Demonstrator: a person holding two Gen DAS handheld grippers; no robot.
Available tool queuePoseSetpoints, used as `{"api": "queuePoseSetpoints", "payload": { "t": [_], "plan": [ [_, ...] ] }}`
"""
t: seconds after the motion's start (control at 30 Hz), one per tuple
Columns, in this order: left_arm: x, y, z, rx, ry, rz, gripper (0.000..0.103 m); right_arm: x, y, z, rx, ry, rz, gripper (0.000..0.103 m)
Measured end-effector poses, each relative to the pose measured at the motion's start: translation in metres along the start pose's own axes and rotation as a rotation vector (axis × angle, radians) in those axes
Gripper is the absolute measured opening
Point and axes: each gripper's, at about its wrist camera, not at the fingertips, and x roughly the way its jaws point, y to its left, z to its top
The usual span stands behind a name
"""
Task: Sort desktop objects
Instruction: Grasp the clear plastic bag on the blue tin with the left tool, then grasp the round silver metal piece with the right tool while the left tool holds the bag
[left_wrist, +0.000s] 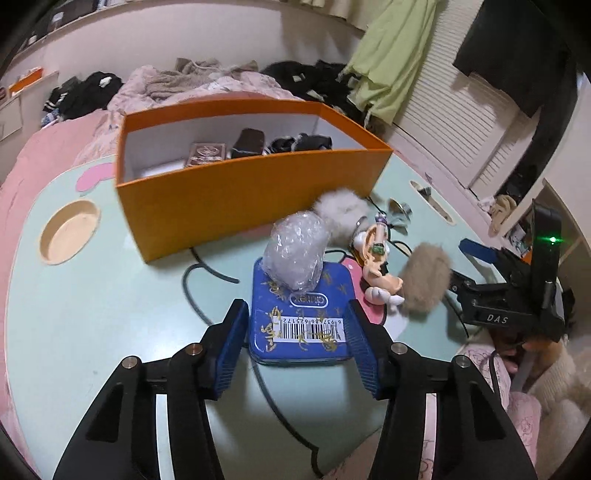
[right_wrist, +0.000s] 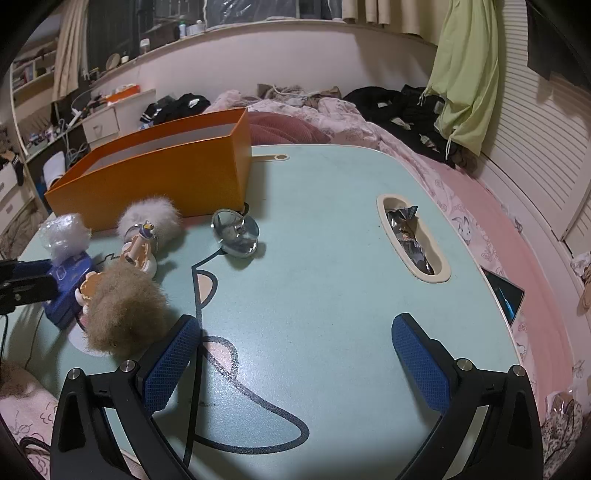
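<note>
Two tools over mint table (right_wrist: 332, 258), left tool (left_wrist: 295, 332) straddling blue tin (left_wrist: 299, 325), right tool (right_wrist: 295, 362) agape, empty

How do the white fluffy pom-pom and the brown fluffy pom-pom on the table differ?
Colour: the white fluffy pom-pom is pale, the brown fluffy pom-pom tan.
Place: the white one lies right by the orange cardboard box; the brown one lies nearer the cameras, beside the cartoon figurine.
Size: the brown one looks bigger in both views, though it is closer.
Both are round, furry and lie untouched on the table.
</note>
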Motion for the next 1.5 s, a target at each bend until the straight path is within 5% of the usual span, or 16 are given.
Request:
{"api": "queuePoseSetpoints", "payload": {
  "t": [0.17, 0.37, 0.4, 0.43, 0.7, 0.83, 1.0, 1.13, 1.3, 1.5],
  "plan": [
    [0.0, 0.002, 0.016, -0.039, -0.056, 0.018, 0.06, 0.0, 0.0, 0.0, 0.001, 0.0, 0.0, 0.103],
    [0.019, -0.011, 0.038, 0.036, -0.082, 0.05, 0.065, 0.0, 0.0, 0.0, 0.0, 0.0, 0.0, 0.103],
    [0.026, -0.012, 0.039, 0.054, -0.064, 0.058, 0.053, 0.0, -0.001, -0.001, 0.0, 0.0, 0.0, 0.103],
    [0.029, -0.012, 0.039, 0.058, -0.052, 0.062, 0.029, 0.0, 0.0, 0.0, 0.001, 0.0, 0.001, 0.103],
    [0.003, -0.005, 0.035, 0.024, -0.133, 0.045, 0.03, -0.007, -0.005, 0.028, 0.068, -0.063, 0.101, 0.102],
    [-0.005, 0.002, 0.033, -0.004, -0.152, 0.048, 0.03, 0.001, 0.006, 0.057, 0.026, -0.089, 0.109, 0.088],
    [-0.009, 0.003, 0.03, -0.014, -0.158, 0.041, 0.03, 0.029, 0.024, 0.073, -0.006, -0.015, 0.159, 0.078],
    [-0.009, 0.004, 0.029, -0.021, -0.163, 0.042, 0.03, 0.05, 0.029, 0.076, -0.005, 0.055, 0.157, 0.029],
    [-0.012, 0.006, 0.028, -0.027, -0.169, 0.045, 0.03, 0.048, 0.024, 0.072, 0.013, 0.05, 0.197, 0.029],
    [-0.023, 0.004, 0.036, -0.023, -0.198, 0.041, 0.03, 0.019, 0.023, 0.085, 0.0, -0.056, 0.214, 0.029]
  ]
}}
